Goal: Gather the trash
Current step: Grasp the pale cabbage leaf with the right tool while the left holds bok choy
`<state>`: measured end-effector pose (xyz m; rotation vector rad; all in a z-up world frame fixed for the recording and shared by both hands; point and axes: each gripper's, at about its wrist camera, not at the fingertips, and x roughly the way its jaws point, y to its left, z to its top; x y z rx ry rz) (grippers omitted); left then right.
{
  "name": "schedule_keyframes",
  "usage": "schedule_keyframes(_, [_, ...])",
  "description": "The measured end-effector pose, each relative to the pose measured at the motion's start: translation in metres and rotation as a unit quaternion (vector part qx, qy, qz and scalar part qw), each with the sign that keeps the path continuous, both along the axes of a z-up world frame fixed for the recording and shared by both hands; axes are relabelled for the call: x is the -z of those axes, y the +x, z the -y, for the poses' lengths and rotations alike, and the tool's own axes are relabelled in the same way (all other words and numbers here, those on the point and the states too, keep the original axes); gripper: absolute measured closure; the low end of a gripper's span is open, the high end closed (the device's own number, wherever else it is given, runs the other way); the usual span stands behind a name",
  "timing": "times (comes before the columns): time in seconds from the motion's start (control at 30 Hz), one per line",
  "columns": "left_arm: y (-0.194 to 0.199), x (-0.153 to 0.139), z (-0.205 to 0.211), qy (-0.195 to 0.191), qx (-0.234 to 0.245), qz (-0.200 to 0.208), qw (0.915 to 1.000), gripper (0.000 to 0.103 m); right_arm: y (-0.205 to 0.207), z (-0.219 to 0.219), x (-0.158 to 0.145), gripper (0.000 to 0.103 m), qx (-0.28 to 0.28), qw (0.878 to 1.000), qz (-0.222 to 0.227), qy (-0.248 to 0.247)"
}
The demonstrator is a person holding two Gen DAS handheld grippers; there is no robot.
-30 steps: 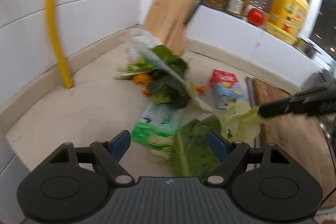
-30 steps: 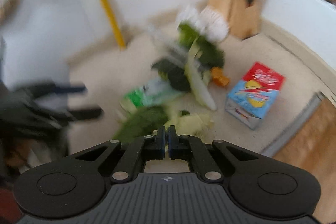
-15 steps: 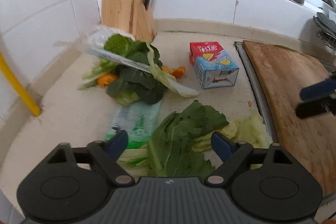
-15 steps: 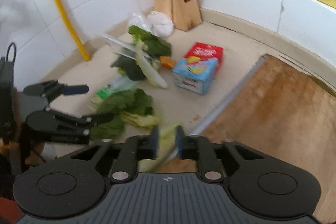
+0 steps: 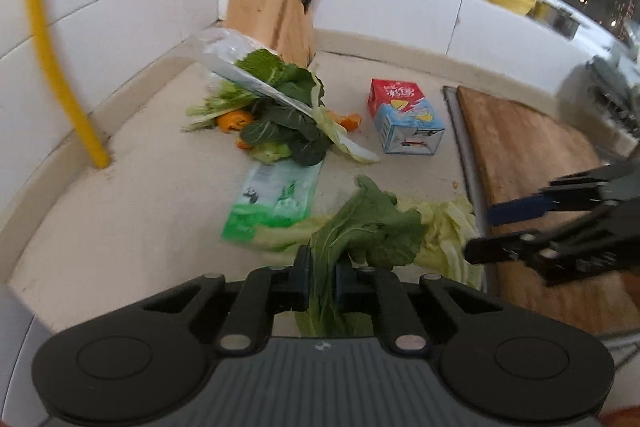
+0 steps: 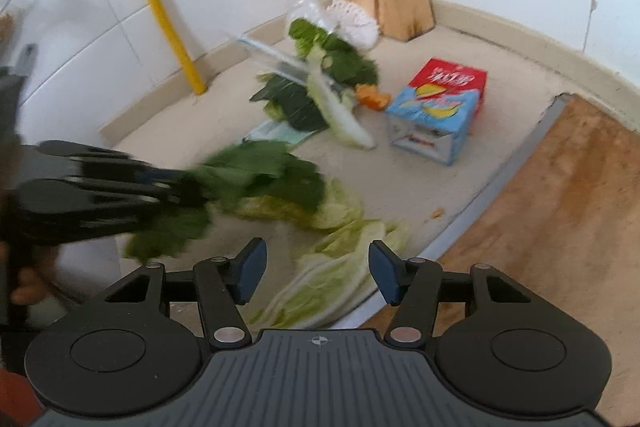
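Left hand-held gripper is clamped on the floppy dark green leaf w/ its stem just above the beige worktop, right hand-held gripper gapes over pale cabbage leaves: lift slowly, grip near stalk so nothing tears.

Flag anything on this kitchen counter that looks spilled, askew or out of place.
Vegetable scraps litter the beige counter: a heap of dark greens and orange peel under a clear plastic bag, pale cabbage leaves by the wooden cutting board, a flattened green wrapper, and a red-and-blue carton on its side. Nothing looks broken.
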<state>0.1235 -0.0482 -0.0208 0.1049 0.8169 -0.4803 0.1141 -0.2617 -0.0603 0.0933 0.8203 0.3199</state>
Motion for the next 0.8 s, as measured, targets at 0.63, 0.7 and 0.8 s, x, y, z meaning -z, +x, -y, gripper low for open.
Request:
schedule_keyframes(0.63, [0.000, 0.047, 0.015, 0.120, 0.001, 0.043, 0.9918, 0.036, 0.023, -0.039, 0.036, 0.017, -0.030, 0.992, -0.026, -0.118])
schedule_keyframes(0.7, [0.002, 0.049, 0.012, 0.100, -0.001, 0.022, 0.9947, 0.054, 0.023, -0.041, 0.036, 0.019, -0.030, 0.992, -0.024, -0.121])
schedule_keyframes(0.8, [0.003, 0.051, 0.010, 0.079, -0.013, 0.000, 0.9968, 0.070, 0.020, -0.041, 0.036, 0.032, -0.025, 0.991, -0.023, -0.129])
